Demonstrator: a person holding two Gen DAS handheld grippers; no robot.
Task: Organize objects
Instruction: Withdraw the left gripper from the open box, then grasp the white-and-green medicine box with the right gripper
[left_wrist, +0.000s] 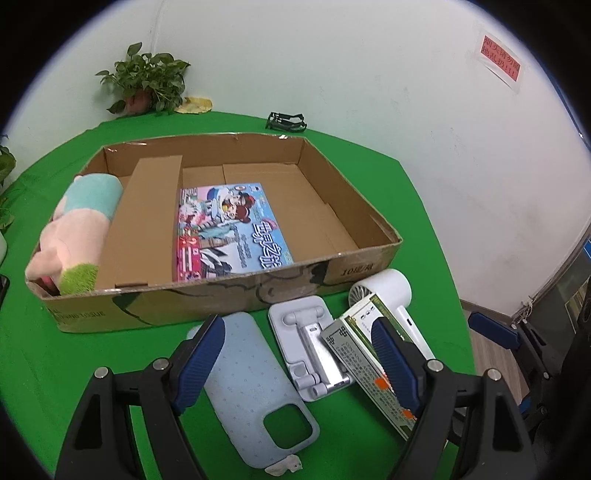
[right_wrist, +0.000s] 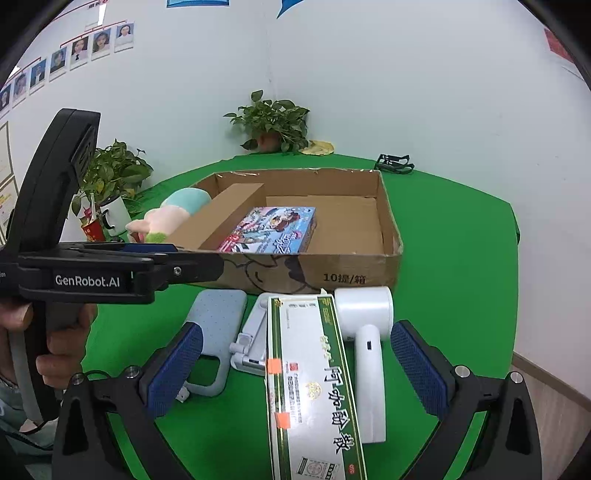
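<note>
On the green table (left_wrist: 74, 369) sits a shallow cardboard box (left_wrist: 207, 295), and in front of it lie four loose things in a row: a pale blue phone case (left_wrist: 251, 384), a white folding phone stand (left_wrist: 314, 350), a long green-and-white medicine box (right_wrist: 314, 384) and a white handheld fan (right_wrist: 365, 332). The left gripper (left_wrist: 299, 365) hangs over the case and the stand with its blue pads (left_wrist: 201, 362) standing well apart and nothing clamped between them. The right gripper (right_wrist: 295, 369) is likewise spread wide, straddling the medicine box and the fan handle without pressing on either. The left view looks down into the box: a pink, teal and green plush toy (left_wrist: 77, 240) lies in the narrow left compartment, a cardboard divider (left_wrist: 144, 221) beside it, and a colourful picture box (left_wrist: 225, 229) is flat on the floor next to the divider; the rest of the floor is bare cardboard. Only the right view shows the left tool from the side, its black body lettered "GenRobot.AI", with a person's hand (right_wrist: 59, 347) gripping the handle. It also shows a white mug (right_wrist: 116, 218) by a second potted plant (right_wrist: 110, 173) and photographs on the wall. Both views show the corner plant (left_wrist: 147, 81) and a black wire object (left_wrist: 286, 121) behind the box.
</note>
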